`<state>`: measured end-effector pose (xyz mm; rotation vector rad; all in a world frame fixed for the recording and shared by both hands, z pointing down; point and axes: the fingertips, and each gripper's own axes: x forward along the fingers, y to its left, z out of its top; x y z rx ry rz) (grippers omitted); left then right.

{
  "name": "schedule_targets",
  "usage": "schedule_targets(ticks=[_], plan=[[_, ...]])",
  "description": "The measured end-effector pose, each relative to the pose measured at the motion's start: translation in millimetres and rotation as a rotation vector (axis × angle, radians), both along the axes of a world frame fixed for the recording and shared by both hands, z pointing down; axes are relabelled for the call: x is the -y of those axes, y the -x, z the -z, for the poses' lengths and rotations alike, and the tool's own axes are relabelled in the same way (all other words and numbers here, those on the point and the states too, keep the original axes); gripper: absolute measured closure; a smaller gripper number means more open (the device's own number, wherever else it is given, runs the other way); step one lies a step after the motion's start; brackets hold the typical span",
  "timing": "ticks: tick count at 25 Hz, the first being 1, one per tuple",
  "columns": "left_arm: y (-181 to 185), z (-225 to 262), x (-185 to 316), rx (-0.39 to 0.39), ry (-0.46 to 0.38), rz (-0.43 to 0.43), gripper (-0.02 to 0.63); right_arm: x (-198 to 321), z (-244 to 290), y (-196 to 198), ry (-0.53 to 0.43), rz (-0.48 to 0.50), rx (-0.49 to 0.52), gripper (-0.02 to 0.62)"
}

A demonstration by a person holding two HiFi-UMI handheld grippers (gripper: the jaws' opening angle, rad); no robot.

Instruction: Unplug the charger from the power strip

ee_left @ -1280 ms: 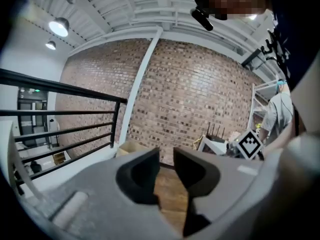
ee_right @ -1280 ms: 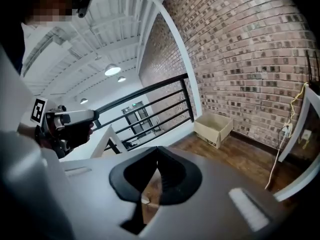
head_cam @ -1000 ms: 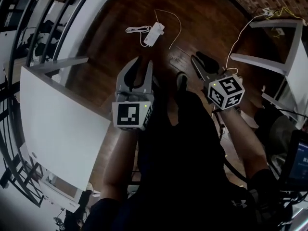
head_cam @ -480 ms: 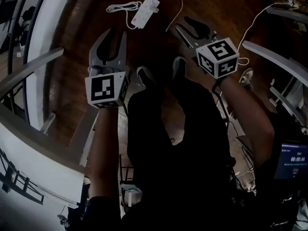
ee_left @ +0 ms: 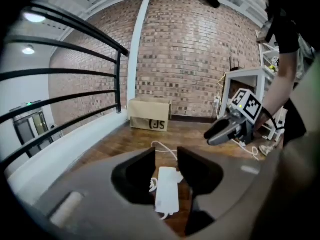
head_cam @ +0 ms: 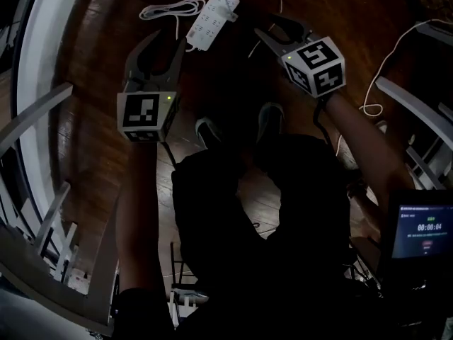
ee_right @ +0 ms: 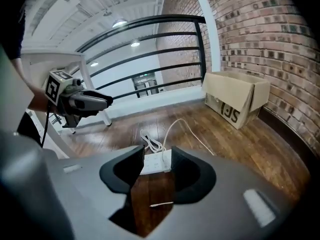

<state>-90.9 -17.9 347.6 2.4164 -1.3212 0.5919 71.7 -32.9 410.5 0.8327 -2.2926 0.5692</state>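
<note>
at the left, the left gripper (head_cam: 170, 42) hangs low over the wood floor (head_cam: 92, 140). its jaws stand spread and have just been opening, with nothing pinched between them. through its own gap (ee_left: 165, 156) the power strip (ee_left: 166, 189) shows lengthwise on the floor beyond the tips, untouched.

from the head view the power strip (head_cam: 212, 18) lies on the boards just past that gripper's inner fingertip, between the two grippers and nearer the left one. it is a long, flat white bar with rows of sockets on its top face, lying at a slant. a thick white cord (head_cam: 166, 9) sits looped in a loose bundle on its left. a small white lump on one side edge looks like the charger (ee_left: 180, 177) (it is too small to make out well). a thin white cable (ee_right: 185, 129) curves away from the strip across the floor towards a cardboard box (ee_right: 235, 104) by the brick wall.

at the right, the right gripper (head_cam: 272, 25) also points down at the floor. its jaws are parted and have just been opening, holding nothing. across its gap (ee_right: 157, 156) the strip (ee_right: 155, 162) lies crosswise beyond the tips, clear of both pads.
</note>
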Motion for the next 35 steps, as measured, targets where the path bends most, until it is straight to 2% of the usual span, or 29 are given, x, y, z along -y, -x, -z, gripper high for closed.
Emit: schedule_targets(ticks=[5,8,12,15,22,28,35], plan=[[-19,-70,10,0.001,0.055,-0.098,0.437,21,-55,14,0.022,0.069,-0.003,0.411],[-21,-109,15,0.003,0.051,-0.113,0.437,26,-86,23,0.024,0.12,-0.016,0.408],[-24,-170,18,0.07,0.052,-0.166,0.437,34,-128,44,0.025,0.167,-0.015,0.397],[-30,-209,13,0.093,0.072,-0.181,0.436,33,-153,57,0.03,0.191,-0.012,0.377],[-50,-240,11,0.124,0.1,-0.226,0.418,26,-178,64,0.04,0.249,-0.111,0.37],[-56,-289,20,0.167,0.129,-0.191,0.402,30,-226,62,0.043,0.221,-0.108,0.376],[-65,-297,19,0.186,0.155,-0.2,0.413,30,-214,66,0.006,0.187,-0.118,0.414]])
